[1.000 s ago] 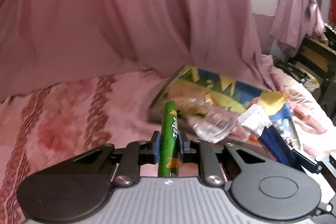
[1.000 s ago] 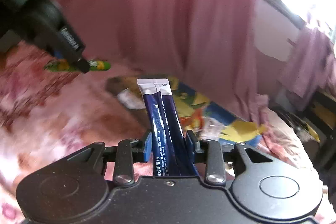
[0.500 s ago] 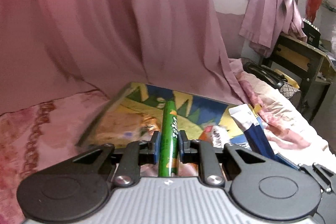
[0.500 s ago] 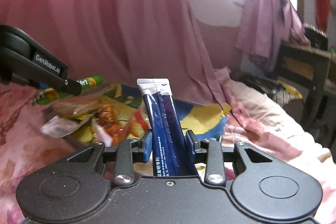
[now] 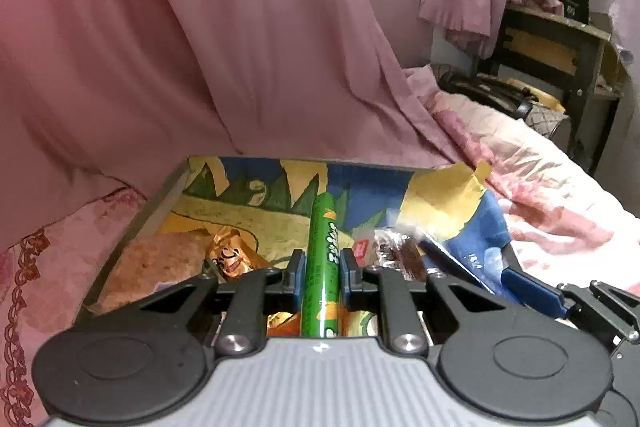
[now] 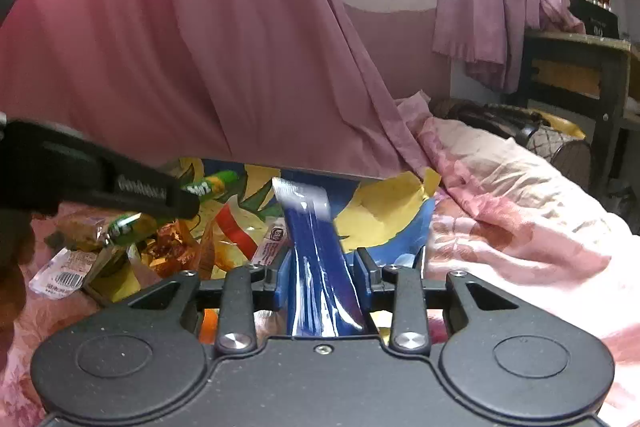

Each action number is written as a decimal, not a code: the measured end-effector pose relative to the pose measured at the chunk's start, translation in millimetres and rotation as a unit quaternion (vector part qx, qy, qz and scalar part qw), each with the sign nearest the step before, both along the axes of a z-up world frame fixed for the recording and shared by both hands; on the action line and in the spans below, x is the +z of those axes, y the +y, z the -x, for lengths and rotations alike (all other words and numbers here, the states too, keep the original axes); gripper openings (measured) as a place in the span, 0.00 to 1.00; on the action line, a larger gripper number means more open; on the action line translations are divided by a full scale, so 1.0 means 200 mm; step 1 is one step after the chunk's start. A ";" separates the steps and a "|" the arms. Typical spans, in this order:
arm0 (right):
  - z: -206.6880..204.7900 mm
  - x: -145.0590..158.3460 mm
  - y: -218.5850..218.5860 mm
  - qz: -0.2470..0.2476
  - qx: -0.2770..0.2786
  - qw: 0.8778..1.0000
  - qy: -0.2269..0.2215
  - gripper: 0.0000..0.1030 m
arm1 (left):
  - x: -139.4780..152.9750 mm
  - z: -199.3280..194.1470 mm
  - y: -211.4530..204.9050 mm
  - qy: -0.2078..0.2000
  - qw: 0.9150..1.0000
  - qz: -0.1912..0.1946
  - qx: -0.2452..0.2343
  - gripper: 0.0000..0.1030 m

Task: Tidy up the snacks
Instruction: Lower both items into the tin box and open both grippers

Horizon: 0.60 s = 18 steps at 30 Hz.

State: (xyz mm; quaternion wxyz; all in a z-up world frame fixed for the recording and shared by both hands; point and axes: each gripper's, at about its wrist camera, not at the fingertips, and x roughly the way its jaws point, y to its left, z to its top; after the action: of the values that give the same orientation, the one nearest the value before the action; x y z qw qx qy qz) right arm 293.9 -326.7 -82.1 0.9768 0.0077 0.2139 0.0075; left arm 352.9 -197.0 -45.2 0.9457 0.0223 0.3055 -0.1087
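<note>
L wrist view: L gripper (image 5: pixel 322 269) is clamped tight on a green stick (image 5: pixel 322 259), whose long axis runs straight out along the fingers, tip over the middle of the box (image 5: pixel 168 195). The box sits directly ahead and below, near rim just under the pads, so I judge the coming move is a short drop or release, no sideways reach. Loose snacks lie in it: an orange wrapper (image 5: pixel 228 255) left of the stick, a dark wrapped bar (image 5: pixel 400 255) right of it. The blue sachet (image 5: pixel 452 259) shows at the right edge, slanting in over the box's right part. R wrist view: R gripper (image 6: pixel 322 277) pinches that blue sachet (image 6: pixel 316 251), axis also forward, white top leaning left; grip is on, tho the lower part bulges between the pads. The box lining (image 6: pixel 384 211) is ahead and a bit left. This view alone shows the L gripper (image 6: pixel 176 205) from the side with the stick's ends poking out, plus wrappers piled at the box's left. Both hands are about equally near; L over the middle, R at the right side.
</note>
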 end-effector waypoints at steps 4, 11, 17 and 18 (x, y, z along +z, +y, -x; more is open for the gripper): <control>-0.02 -0.02 -0.01 -0.013 -0.002 1.000 0.013 0.25 | -0.04 -0.01 -0.02 0.011 1.000 -0.012 0.003 0.18; -0.02 -0.03 -0.03 -0.024 -0.008 0.999 0.022 0.30 | -0.09 -0.03 -0.01 0.040 0.999 -0.002 0.011 0.19; -0.01 -0.02 -0.04 -0.032 -0.014 0.999 0.018 0.38 | -0.05 -0.01 0.03 0.027 0.999 0.016 0.016 0.38; 0.00 -0.02 -0.05 -0.033 -0.015 0.999 0.016 0.39 | -0.05 0.00 0.03 0.025 0.999 0.019 0.018 0.42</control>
State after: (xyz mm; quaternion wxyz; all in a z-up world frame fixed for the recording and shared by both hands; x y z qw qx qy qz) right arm 294.5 -336.1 -86.5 0.9724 0.0434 0.2291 -0.0006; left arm 353.9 -190.2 -54.4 0.9398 -0.0033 0.3273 -0.0981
